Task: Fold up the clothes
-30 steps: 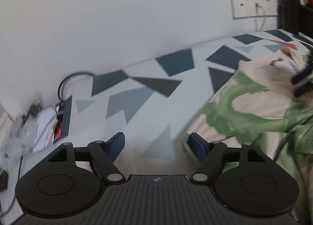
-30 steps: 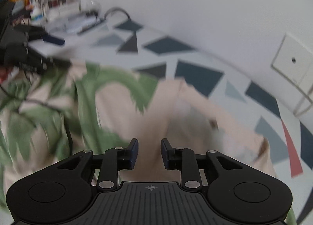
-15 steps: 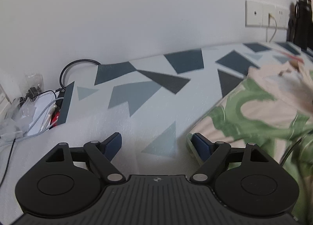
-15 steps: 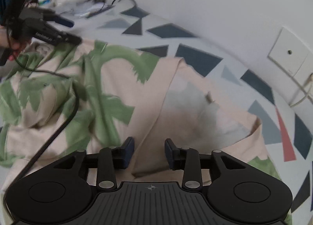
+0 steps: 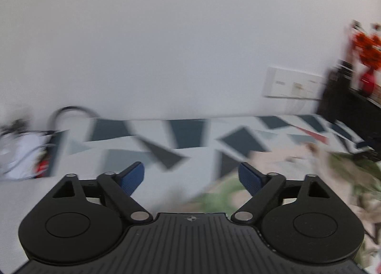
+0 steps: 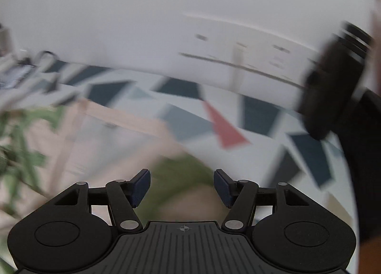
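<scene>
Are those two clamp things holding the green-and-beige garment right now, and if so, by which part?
Nothing is held. The left gripper and the right gripper both stand open with empty gaps; the garment lies loose on the patterned table.

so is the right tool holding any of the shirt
No, the right tool is open, its blue pads spread with nothing pinched between them, and the green and beige shirt lies blurred on the patterned cloth beyond.

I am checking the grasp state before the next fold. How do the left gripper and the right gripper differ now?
The left gripper is spread wider than the right gripper. The left gripper points at the patterned table cover, with the leaf-print garment off to its right; the right gripper has green garment cloth in front of it. Both are open and hold nothing.
</scene>
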